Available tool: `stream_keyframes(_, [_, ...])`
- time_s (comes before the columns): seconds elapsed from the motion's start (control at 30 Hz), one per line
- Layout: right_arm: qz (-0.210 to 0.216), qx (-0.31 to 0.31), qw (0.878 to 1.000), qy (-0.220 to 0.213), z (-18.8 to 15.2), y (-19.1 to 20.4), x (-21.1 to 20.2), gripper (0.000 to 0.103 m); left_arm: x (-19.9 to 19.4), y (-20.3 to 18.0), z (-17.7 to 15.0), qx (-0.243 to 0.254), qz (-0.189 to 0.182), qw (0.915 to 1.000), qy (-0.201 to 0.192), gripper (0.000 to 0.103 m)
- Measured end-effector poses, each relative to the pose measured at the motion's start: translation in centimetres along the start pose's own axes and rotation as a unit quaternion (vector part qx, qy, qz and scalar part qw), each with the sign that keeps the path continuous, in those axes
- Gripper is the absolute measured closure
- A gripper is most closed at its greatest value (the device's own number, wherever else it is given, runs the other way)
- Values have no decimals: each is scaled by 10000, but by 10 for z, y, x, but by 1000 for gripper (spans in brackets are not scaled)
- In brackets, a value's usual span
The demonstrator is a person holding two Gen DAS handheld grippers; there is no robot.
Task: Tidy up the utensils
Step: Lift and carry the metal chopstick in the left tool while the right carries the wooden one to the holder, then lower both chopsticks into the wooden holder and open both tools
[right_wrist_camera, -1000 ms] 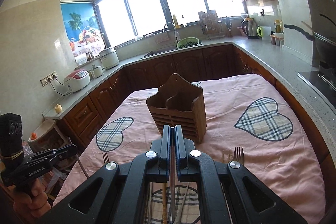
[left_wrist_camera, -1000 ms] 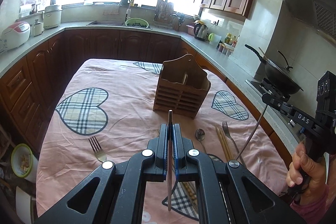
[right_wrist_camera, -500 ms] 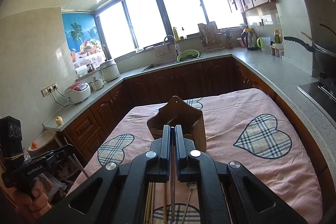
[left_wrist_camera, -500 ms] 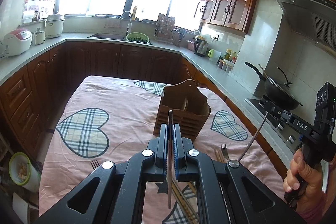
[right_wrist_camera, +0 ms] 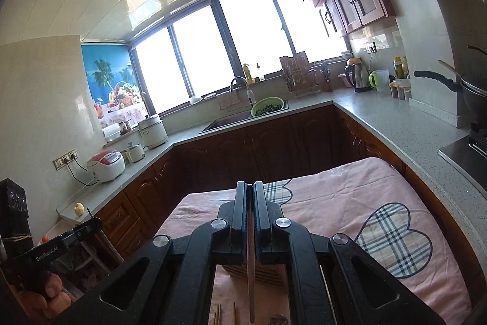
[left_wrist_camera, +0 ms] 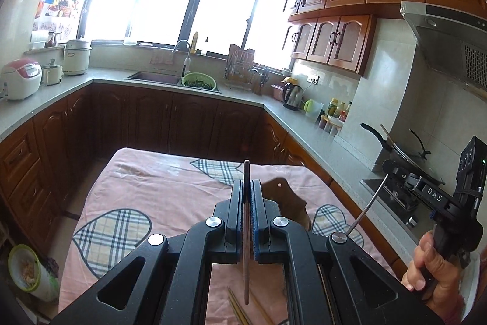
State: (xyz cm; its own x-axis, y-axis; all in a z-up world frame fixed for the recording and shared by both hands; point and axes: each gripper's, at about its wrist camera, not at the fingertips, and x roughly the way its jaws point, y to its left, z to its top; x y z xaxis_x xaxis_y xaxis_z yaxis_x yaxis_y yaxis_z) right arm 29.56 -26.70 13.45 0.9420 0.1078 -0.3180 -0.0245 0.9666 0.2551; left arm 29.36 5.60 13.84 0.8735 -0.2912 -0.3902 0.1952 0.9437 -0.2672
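My left gripper (left_wrist_camera: 247, 188) is shut on a thin metal utensil handle (left_wrist_camera: 246, 264) that stands upright between the pads. The wooden utensil holder (left_wrist_camera: 283, 203) sits on the pink tablecloth just behind and below that gripper, mostly hidden by it. My right gripper (right_wrist_camera: 250, 191) is shut on another thin metal utensil handle (right_wrist_camera: 251, 270); the holder (right_wrist_camera: 258, 273) shows beneath its fingers. In the left wrist view the right gripper (left_wrist_camera: 392, 172) is at the far right, held in a hand, with its utensil's shaft (left_wrist_camera: 366, 206) slanting down.
Chopsticks (left_wrist_camera: 237, 309) lie on the pink heart-patterned tablecloth (left_wrist_camera: 152, 194) near the front edge. Dark wooden counters ring the table; a wok (left_wrist_camera: 401, 154) on the stove is at the right, a sink (left_wrist_camera: 155, 78) at the back.
Both grippers have risen and tilted upward, each still holding its utensil. The holder has dropped from mid-frame to under the fingers, and more ceiling and window shows.
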Motion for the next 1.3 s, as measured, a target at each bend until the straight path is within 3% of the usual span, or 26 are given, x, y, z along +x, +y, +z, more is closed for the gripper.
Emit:
stream_keyframes(0.23, [-56,172,9983,-562,35,-5,18,99,46,-3,28,87,-19,9989,-459,100])
stream_keyframes(0.4, [-142,262,9976,-623,39,-15,47,99,93,-2,21,90,52,9978,-650,100])
stream_keyframes(0.7, [-295,399,9975,-512,4,-40,100,99,214,8,-16,-350,264,9987,-255,100])
stream_keyframes(0.87, [-342,479,9971,-472,-21,-48,118,99,259,11,-36,-512,390,9978,-151,100])
stream_keyframes(1.13, [-333,465,9978,-343,-42,-48,128,99,286,1,-35,-370,388,9985,-79,100])
stream_keyframes(1.3, [-393,455,9978,-291,-38,-51,128,99,284,1,-30,-355,363,9987,-33,100])
